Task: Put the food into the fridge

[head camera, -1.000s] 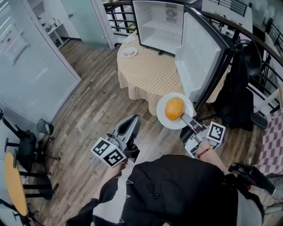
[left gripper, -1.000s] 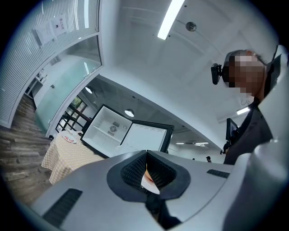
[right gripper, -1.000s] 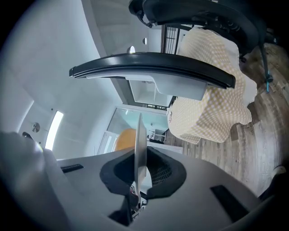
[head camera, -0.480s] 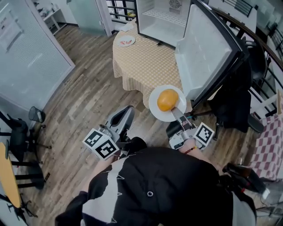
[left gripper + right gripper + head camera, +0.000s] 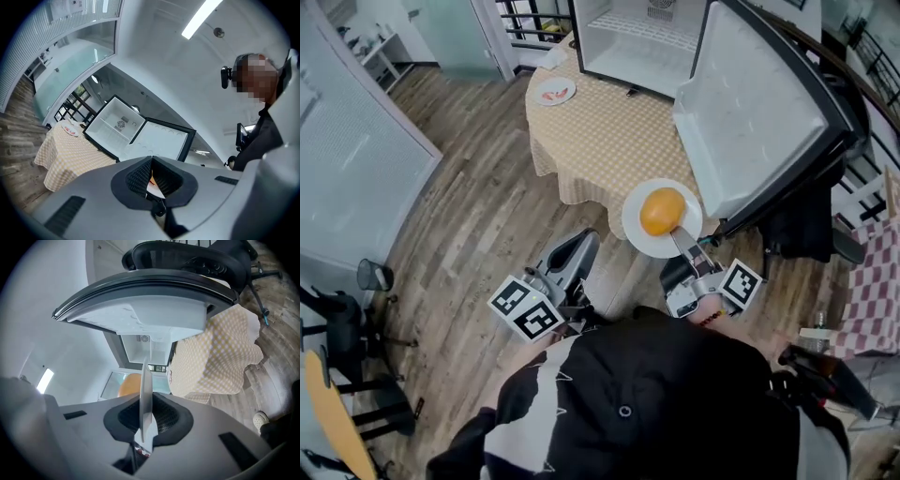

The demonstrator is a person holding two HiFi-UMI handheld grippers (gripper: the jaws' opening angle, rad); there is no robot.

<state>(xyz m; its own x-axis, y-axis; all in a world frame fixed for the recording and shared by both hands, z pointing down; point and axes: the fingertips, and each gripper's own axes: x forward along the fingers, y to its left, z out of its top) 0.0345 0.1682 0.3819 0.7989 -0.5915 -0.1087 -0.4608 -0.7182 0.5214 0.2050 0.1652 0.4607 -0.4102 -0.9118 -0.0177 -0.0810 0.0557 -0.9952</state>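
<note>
An orange [image 5: 662,211] lies on a white plate [image 5: 642,234]. My right gripper [image 5: 682,240] is shut on the plate's near rim and holds it level just off the front edge of the table [image 5: 600,141]. The right gripper view shows the plate [image 5: 146,390] edge-on between the pads, with the orange [image 5: 128,385] to its left. On the table stands the open fridge [image 5: 642,42], its door [image 5: 759,122] swung out above the plate. My left gripper [image 5: 574,255] hangs lower left, shut with nothing in it; its pads [image 5: 140,176] meet at their tips.
A small plate of food [image 5: 554,92] sits at the table's far left corner. Office chairs [image 5: 342,323] stand at the left, by a glass partition [image 5: 356,159]. A dark chair [image 5: 802,230] and a checked cloth [image 5: 867,286] are at the right. A railing [image 5: 530,14] runs behind the table.
The person has stepped toward the table, so the fridge and its door look nearer. Both grippers came along, and the plate with the orange stays in the right gripper.
</note>
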